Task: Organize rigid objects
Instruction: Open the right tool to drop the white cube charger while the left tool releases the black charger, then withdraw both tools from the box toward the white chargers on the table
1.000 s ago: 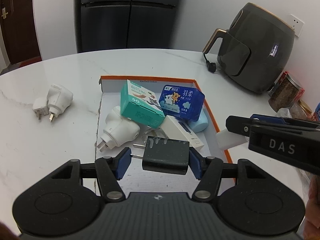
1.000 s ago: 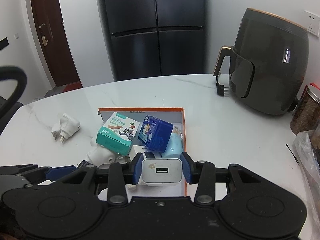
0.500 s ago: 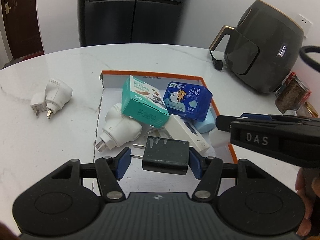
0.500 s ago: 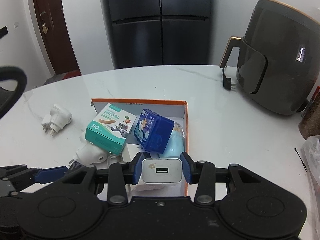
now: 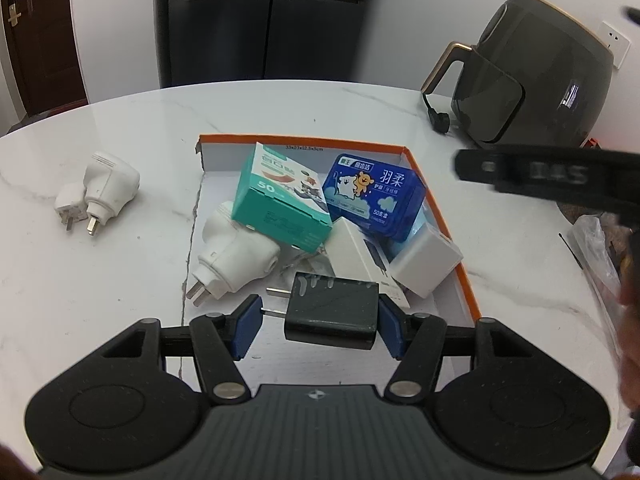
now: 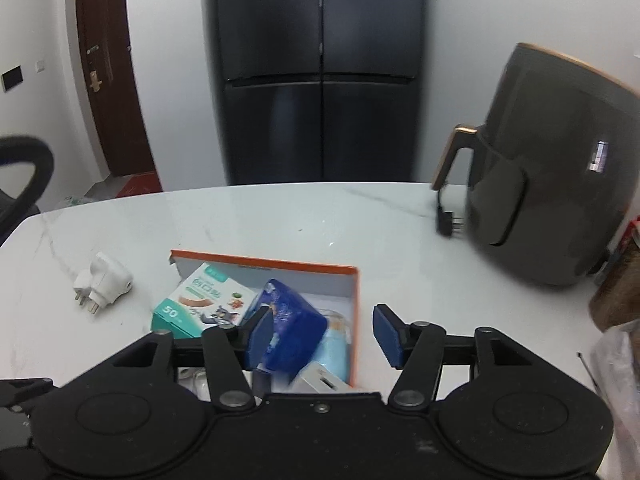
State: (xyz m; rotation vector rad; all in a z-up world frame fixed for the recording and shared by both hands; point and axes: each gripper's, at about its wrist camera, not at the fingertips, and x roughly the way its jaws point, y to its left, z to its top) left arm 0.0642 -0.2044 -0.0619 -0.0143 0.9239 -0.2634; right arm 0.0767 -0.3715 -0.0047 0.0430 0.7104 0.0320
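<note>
My left gripper point(image 5: 318, 322) is shut on a black charger point(image 5: 332, 310) and holds it over the near part of the orange-rimmed box point(image 5: 466, 276). In the box lie a green carton point(image 5: 280, 204), a blue case point(image 5: 372, 196), a white plug point(image 5: 236, 256), a long white box point(image 5: 360, 256) and a white charger cube point(image 5: 426, 264) at the right wall. My right gripper point(image 6: 323, 336) is open and empty above the box point(image 6: 352, 292); the white charger cube point(image 6: 320, 378) lies below it.
Two white plug adapters point(image 5: 100, 192) lie on the marble table point(image 5: 100, 280) left of the box. A dark air fryer point(image 5: 532, 76) with its cord stands at the back right. Jars and a plastic bag point(image 6: 616, 360) sit at the right edge.
My right gripper has opened and let go of the white charger cube, which now lies in the box at its right wall. The right gripper has risen. My left gripper still holds the black charger.
</note>
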